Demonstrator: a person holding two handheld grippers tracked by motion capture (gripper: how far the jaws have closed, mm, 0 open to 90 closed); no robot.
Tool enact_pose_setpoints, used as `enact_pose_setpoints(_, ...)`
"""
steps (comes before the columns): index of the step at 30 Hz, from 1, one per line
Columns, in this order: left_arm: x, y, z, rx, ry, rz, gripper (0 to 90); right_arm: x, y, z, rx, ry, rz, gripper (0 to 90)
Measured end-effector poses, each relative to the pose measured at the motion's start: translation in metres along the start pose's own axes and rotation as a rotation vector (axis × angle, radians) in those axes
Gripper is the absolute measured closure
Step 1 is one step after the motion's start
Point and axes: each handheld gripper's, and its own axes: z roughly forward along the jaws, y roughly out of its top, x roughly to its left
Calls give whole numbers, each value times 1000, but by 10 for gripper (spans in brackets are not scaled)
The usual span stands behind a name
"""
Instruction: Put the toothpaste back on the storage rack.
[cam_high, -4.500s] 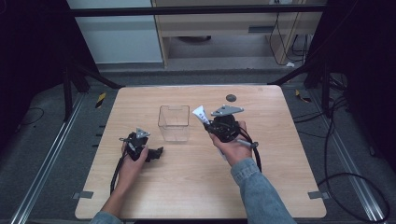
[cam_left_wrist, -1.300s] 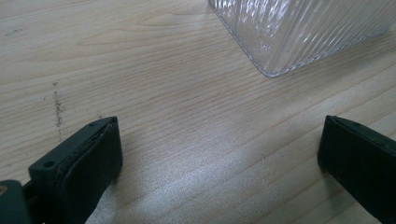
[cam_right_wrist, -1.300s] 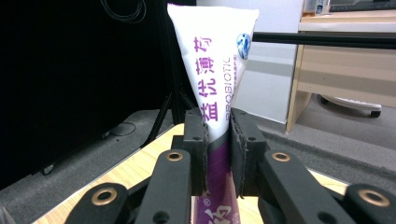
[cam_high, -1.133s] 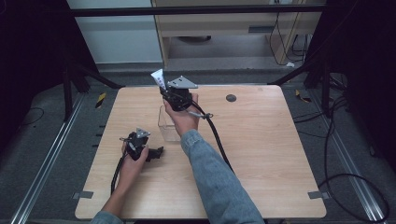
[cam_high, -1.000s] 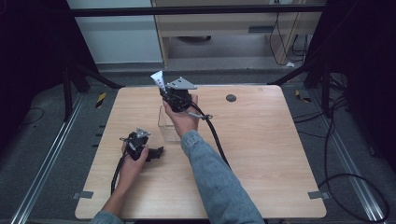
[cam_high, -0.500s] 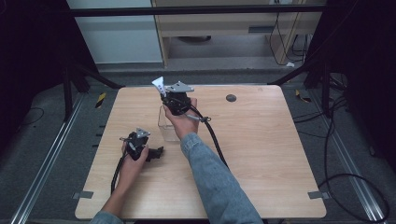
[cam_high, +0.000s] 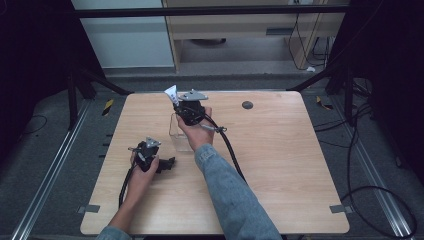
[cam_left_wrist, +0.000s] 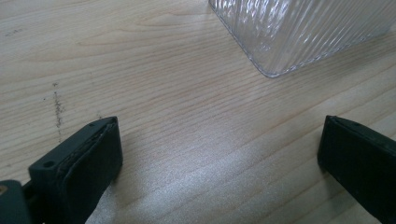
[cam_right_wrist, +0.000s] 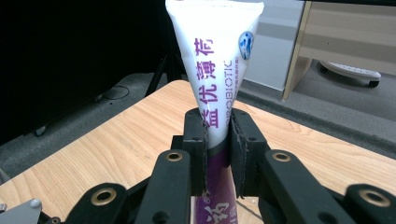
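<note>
A white and purple toothpaste tube (cam_right_wrist: 215, 65) stands up between the jaws of my right gripper (cam_right_wrist: 217, 140), which is shut on its lower part. In the high view that right gripper (cam_high: 186, 106) hovers over the far rim of a clear ribbed plastic box (cam_high: 178, 136), with the tube (cam_high: 171, 93) pointing up and away. My left gripper (cam_high: 166, 164) rests on the table just left of the box, jaws wide open with bare wood between them. The box's corner (cam_left_wrist: 299, 32) sits ahead of the left gripper's fingers (cam_left_wrist: 88, 154).
A small dark round disc (cam_high: 247, 105) lies near the table's far right. The wooden table (cam_high: 280, 165) has open room on its right half. Cables trail from both grippers toward the near edge. A shelf unit and metal frame stand beyond the far edge.
My right gripper carried the tube from right of the box to above it, then drifted slightly left and back. The left gripper stayed put.
</note>
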Motion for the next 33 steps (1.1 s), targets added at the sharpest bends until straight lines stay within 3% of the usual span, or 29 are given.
enact_pose_setpoints(19, 0, 0, 0, 0, 0, 1, 0, -1, -10, 0, 48, 0, 3, 783)
enact_pose_setpoints(33, 0, 0, 0, -2, -2, -1, 0, 6, -16, 2, 87, -10, 6, 783)
